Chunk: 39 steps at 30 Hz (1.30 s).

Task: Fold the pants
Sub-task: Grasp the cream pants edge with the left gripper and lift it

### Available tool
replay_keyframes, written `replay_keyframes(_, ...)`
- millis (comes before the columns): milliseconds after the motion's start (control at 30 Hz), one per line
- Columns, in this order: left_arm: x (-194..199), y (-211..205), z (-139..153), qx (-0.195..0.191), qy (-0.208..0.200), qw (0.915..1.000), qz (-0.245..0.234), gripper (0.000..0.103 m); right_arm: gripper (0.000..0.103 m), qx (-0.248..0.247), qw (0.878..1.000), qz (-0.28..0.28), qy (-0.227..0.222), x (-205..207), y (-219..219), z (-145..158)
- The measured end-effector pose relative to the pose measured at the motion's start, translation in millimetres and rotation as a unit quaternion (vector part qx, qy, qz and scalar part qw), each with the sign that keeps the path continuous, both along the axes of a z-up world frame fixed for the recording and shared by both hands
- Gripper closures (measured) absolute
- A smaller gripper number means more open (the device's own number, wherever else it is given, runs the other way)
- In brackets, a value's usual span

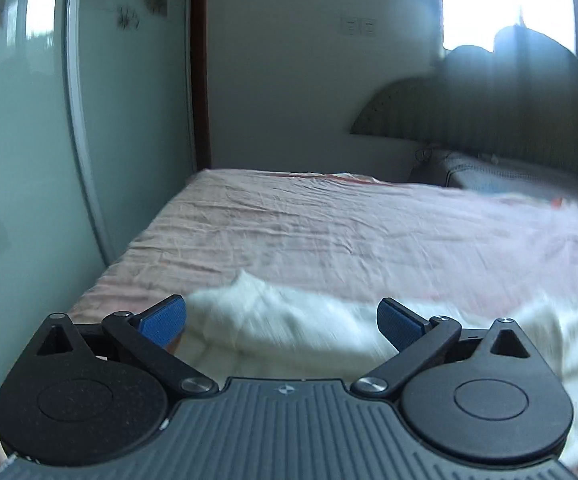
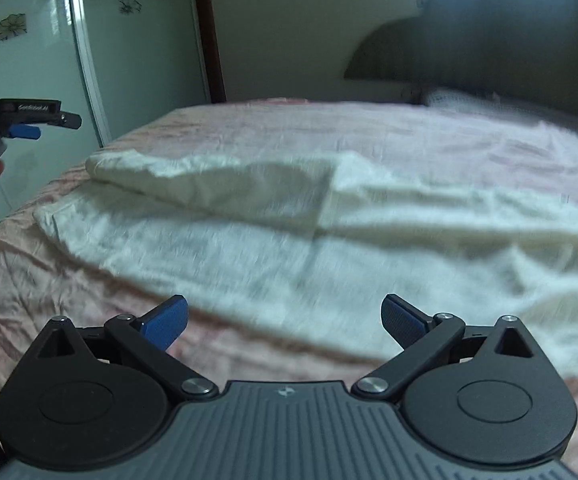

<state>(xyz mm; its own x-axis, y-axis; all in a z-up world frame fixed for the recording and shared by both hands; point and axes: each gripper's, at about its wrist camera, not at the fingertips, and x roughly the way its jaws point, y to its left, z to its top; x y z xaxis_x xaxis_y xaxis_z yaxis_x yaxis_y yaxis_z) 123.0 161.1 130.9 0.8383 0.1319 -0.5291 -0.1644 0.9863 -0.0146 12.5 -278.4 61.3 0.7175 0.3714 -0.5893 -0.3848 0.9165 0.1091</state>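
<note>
- My left gripper (image 1: 281, 322) hangs at the bed's (image 1: 289, 220) left side with its blue pads (image 1: 163, 324) spread wide and nothing between them; the right view shows it off the bed's edge, beside the wardrobe (image 2: 21, 52).
- The white pants (image 2: 289, 240) lie across the pink bed, one end folded over itself on the left, the rest running off to the right.
- My right gripper (image 2: 285, 322) is over the near edge of the pants, jaws wide apart, holding nothing.
- A dark headboard (image 2: 489, 48) stands at far right.
</note>
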Motion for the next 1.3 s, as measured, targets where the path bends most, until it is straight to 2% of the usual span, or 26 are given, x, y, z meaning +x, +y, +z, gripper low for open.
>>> replay_keyframes(67,36.5,34.1,-10.0,-0.057,0.039,0.9975,-0.018,0.000,0.000,-0.012,1.000,-0.002,-0.007,9.4,-1.5,5.4)
replay_keyframes(167,81.7,82.9,-36.9,-0.131,0.095,0.9868,-0.013,0.003,0.000,-0.033,0.999,-0.003,-0.006,21.2,6.6,5.3)
replay_keyframes(233,103.9,103.0,-50.7,-0.145,0.108,0.9834,-0.011,0.003,0.000,-0.047,0.999,-0.001,-0.002,26.5,16.9,2.5)
replay_keyframes(333,130.5,124.1,-65.4,-0.147,0.120,0.9809,-0.042,0.002,0.000,-0.058,0.998,0.001,0.009,33.1,36.1,-1.0)
replay_keyframes(367,139.6,130.6,-72.9,-0.161,0.130,0.9769,-0.053,0.002,0.000,-0.057,0.998,0.002,0.014,35.8,42.5,-2.1)
replay_keyframes(467,160.0,146.7,-96.6,-0.226,0.166,0.9561,-0.085,0.002,0.000,-0.056,0.998,0.004,0.035,46.7,65.8,-6.0)
replay_keyframes(600,178.0,154.8,-113.3,-0.252,0.183,0.9448,-0.103,0.006,0.000,-0.059,0.997,0.013,0.051,61.8,94.6,-8.7)
replay_keyframes(667,182.5,156.3,-114.0,-0.252,0.184,0.9437,-0.110,0.015,0.000,-0.062,0.996,0.023,0.055,67.5,105.9,-8.9)
replay_keyframes(700,184.8,154.9,-113.4,-0.244,0.185,0.9452,-0.114,0.028,0.000,-0.065,0.996,0.028,0.056,70.2,111.2,-9.2)
replay_keyframes(733,185.9,152.9,-112.1,-0.228,0.186,0.9486,-0.116,0.034,0.000,-0.069,0.995,0.032,0.057,72.7,115.2,-9.8)
replay_keyframes(767,187.5,151.4,-111.3,-0.208,0.189,0.9522,-0.120,0.046,0.000,-0.073,0.995,0.038,0.058,76.3,119.6,-10.3)
replay_keyframes(800,189.0,150.9,-111.4,-0.196,0.192,0.9534,-0.125,0.050,0.000,-0.075,0.995,0.041,0.058,79.3,122.5,-11.0)
replay_keyframes(1033,202.9,150.2,-116.8,-0.201,0.192,0.9460,-0.166,0.049,0.000,-0.069,0.994,0.059,0.061,113.9,133.2,-13.9)
replay_keyframes(1067,206.3,146.1,-117.9,-0.200,0.195,0.9448,-0.172,0.043,0.000,-0.064,0.994,0.058,0.064,119.6,134.0,-13.2)
replay_keyframes(1100,208.4,141.7,-118.2,-0.197,0.196,0.9439,-0.178,0.040,0.000,-0.059,0.994,0.058,0.066,125.1,134.7,-12.0)
replay_keyframes(1167,209.6,131.0,-116.4,-0.174,0.196,0.9464,-0.190,0.042,0.000,-0.049,0.995,0.062,0.065,134.1,135.9,-7.9)
replay_keyframes(1200,208.5,126.3,-114.7,-0.156,0.192,0.9494,-0.194,0.067,0.000,-0.046,0.995,0.064,0.062,137.4,136.7,-5.8)
replay_keyframes(1233,207.4,122.5,-113.5,-0.140,0.192,0.9503,-0.201,0.082,0.000,-0.044,0.995,0.066,0.059,140.5,137.2,-3.5)
replay_keyframes(1267,205.7,120.5,-111.8,-0.135,0.190,0.9501,-0.207,0.088,0.000,-0.042,0.995,0.070,0.056,144.0,137.4,-1.3)
replay_keyframes(1300,201.7,118.8,-108.2,-0.126,0.178,0.9528,-0.211,0.088,0.000,-0.040,0.995,0.073,0.053,147.5,137.6,0.9)
